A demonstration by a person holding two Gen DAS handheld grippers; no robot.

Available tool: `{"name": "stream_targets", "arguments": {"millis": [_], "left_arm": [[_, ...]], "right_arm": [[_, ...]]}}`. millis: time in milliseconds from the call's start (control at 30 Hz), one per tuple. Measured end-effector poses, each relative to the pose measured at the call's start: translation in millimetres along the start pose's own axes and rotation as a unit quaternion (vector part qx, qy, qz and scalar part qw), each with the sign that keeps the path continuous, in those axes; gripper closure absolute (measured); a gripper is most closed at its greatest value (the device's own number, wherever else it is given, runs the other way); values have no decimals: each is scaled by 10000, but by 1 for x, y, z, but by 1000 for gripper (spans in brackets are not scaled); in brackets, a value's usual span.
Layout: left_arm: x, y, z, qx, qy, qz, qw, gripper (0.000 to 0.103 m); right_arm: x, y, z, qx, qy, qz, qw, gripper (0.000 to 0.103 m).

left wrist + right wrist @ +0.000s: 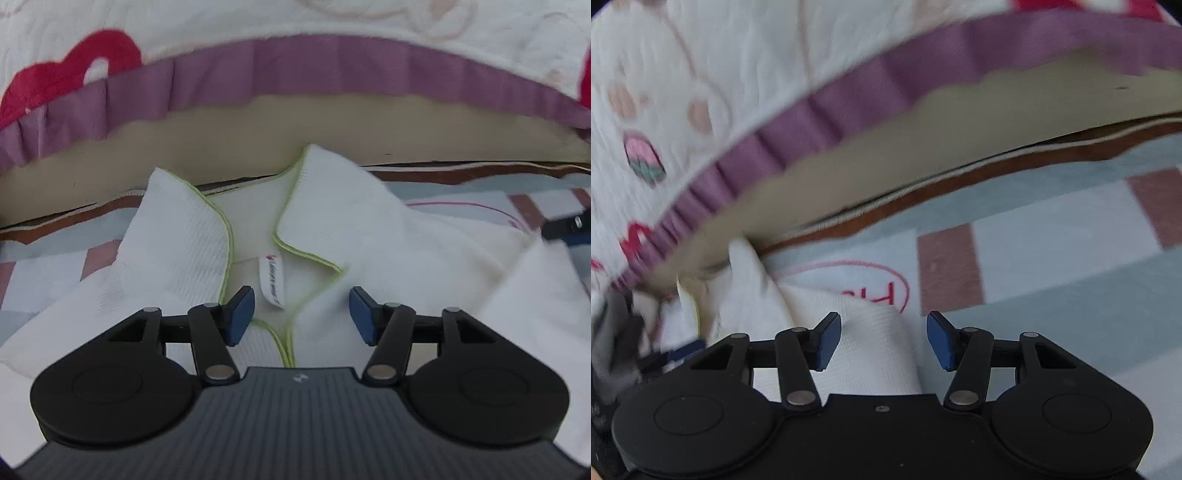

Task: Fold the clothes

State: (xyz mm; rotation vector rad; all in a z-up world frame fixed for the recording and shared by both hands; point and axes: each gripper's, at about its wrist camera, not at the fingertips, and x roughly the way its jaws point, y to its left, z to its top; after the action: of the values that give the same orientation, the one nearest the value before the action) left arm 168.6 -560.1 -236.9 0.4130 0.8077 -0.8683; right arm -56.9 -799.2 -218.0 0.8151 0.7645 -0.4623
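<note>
Shirt first: we see a white polo with a lime-green edge along its collar and placket, lying front-up on a checked bedsheet of pale blue, white and reddish-brown blocks. Its collar wings spread toward eleven and one o'clock in the left wrist view, and a white neck label with small print sits between them, just above the placket. Our left tool hovers over the placket with its blue pads spread wide, released and gripping nothing; whether the pads touch the cloth we cannot tell.

In the right wrist view a fold of the same white shirt rises between the fingers of our right tool, which is likewise spread apart and clamps nothing. The cloth runs off toward nine o'clock, where it is blurred. At twelve o'clock from that tool the sheet carries a red oval mark with lettering, partly hidden by the shirt.

Beyond the sheet, toward twelve o'clock in both views, lies a white quilt with red and pink motifs and a ruffled purple trim, over a tan band beneath it.
</note>
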Motion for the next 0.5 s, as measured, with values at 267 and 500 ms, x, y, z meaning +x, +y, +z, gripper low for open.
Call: {"name": "stream_targets", "arguments": {"millis": [267,500], "left_arm": [[-15,-30,-10,983,-380,341,9938,100],[-19,-23,-9,489,-598,697,9946,100]], "right_arm": [[28,32,6,-1316,137,-303,9907,94],[23,37,-4,-1818,-195,-698,9807,97]]}}
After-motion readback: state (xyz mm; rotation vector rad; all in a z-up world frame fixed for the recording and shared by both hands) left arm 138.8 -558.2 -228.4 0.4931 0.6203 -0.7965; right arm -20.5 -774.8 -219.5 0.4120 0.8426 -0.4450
